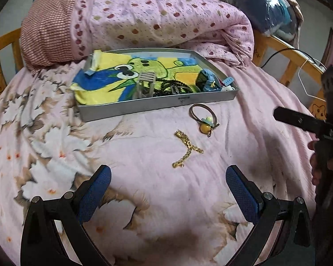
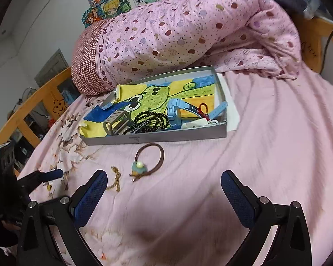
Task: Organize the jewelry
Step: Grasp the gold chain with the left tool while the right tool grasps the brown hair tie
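A grey tray lined with a frog drawing lies on the pink bed. It holds a grey hair clip, black beads and a blue watch. In front of it on the sheet lie a brown hair tie with a yellow bead and a gold chain. My left gripper is open and empty, just short of the chain. My right gripper is open and empty, near the hair tie.
A rolled pink dotted quilt lies behind the tray. A wooden bed rail runs round the bed. The right gripper's body shows at the left wrist view's right edge.
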Demonstrator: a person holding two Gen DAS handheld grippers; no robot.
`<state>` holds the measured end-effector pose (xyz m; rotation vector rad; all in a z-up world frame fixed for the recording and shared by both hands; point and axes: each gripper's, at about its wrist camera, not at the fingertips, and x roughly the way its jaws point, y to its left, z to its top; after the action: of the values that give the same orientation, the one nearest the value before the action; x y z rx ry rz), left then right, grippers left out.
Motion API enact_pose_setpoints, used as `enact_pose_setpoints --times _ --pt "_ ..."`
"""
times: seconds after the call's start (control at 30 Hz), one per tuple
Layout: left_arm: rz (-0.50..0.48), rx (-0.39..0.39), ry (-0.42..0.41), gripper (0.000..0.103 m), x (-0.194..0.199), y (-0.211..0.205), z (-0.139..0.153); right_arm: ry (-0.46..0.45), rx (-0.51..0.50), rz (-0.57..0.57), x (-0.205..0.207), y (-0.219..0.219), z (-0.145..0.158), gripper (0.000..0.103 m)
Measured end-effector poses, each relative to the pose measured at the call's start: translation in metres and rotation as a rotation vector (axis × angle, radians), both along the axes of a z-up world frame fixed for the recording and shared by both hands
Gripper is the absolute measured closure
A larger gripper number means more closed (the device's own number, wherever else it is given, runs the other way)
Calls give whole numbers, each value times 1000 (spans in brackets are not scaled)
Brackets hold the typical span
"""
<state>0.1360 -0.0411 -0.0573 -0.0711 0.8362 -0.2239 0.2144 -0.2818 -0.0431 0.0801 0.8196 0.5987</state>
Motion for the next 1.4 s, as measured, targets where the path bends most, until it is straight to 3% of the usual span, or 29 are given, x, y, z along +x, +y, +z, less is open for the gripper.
enact_pose_setpoints --times 0.13,0.3,0.47,0.53,0.63,0.83,1.1,1.3,1.37,1.4 --pt "-35 9 5 8 13 -8 -6 0 -11 29 18 6 -10 3" --pt "-59 22 36 26 30 -14 -17 13 -38 65 37 17 -24 28" --pt "-63 21 41 35 41 -19 -22 13 -66 113 49 31 -36 49" --pt "-68 20 44 47 48 -22 -23 16 -71 141 53 38 -39 56" --pt "-70 5 58 59 57 -25 -27 12 -87 180 58 47 -44 65" --pt "-84 4 85 78 70 -28 -34 28 -109 216 65 55 -54 73" --pt "-64 5 101 82 82 -29 -42 38 -160 237 68 63 -60 73" --pt "-36 28 99 91 88 -30 -45 12 -231 251 64 70 -62 74" --pt "-29 37 95 95 87 -29 -45 4 -244 247 63 71 -62 81" --pt "-26 39 93 95 87 -29 -45 5 -242 248 63 70 -62 90"
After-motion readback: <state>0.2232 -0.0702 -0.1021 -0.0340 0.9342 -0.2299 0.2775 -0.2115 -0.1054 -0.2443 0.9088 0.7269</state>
